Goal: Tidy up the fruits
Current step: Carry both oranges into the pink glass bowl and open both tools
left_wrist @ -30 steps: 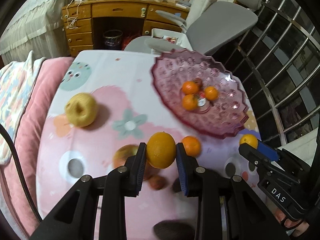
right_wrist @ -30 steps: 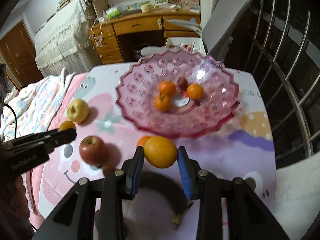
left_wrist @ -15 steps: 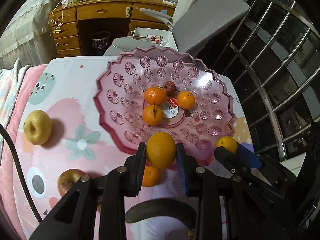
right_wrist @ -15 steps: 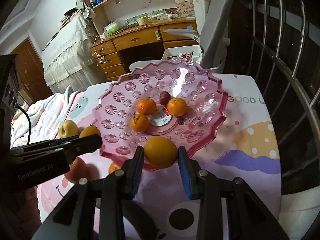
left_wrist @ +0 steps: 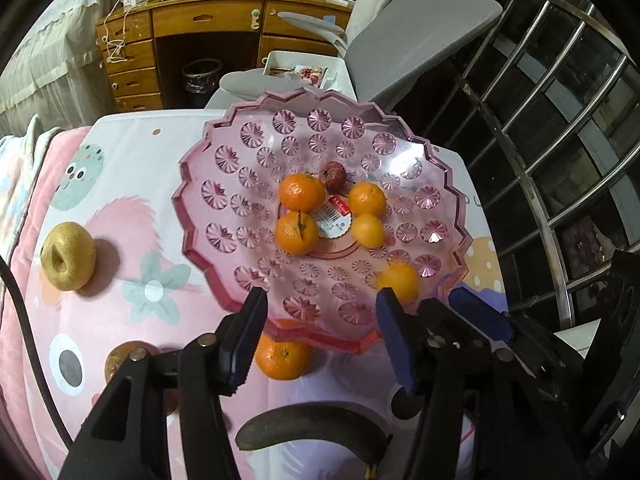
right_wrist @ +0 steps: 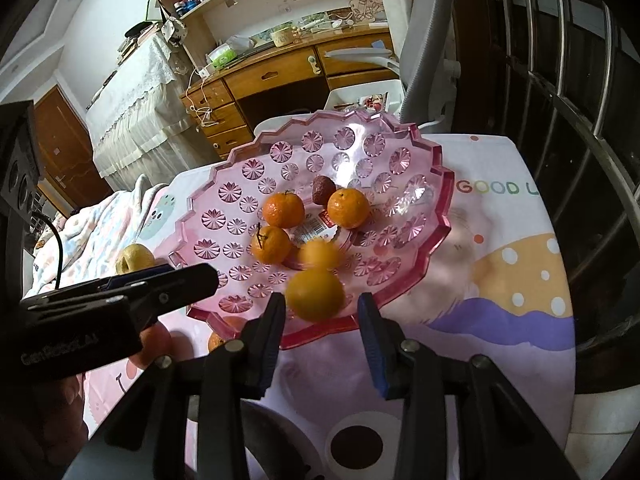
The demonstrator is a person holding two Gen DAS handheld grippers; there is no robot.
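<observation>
The pink glass bowl holds three tangerines and a small dark red fruit. My left gripper hangs over the bowl's near rim, jaws opening, with nothing between them. Its orange lies blurred beside the tangerines. My right gripper is at the same rim with its jaws opening. A blurred orange sits between its fingertips, with a gap at the right pad. A tangerine lies on the cloth under the rim.
On the cartoon tablecloth lie a yellow apple, a red apple half hidden by my left finger, and a dark banana. A grey chair stands behind the table, and a metal railing runs along the right.
Both grippers came over the bowl's near rim. The left jaws spread and their orange dropped into the bowl. The right jaws widened and their orange is coming loose.
</observation>
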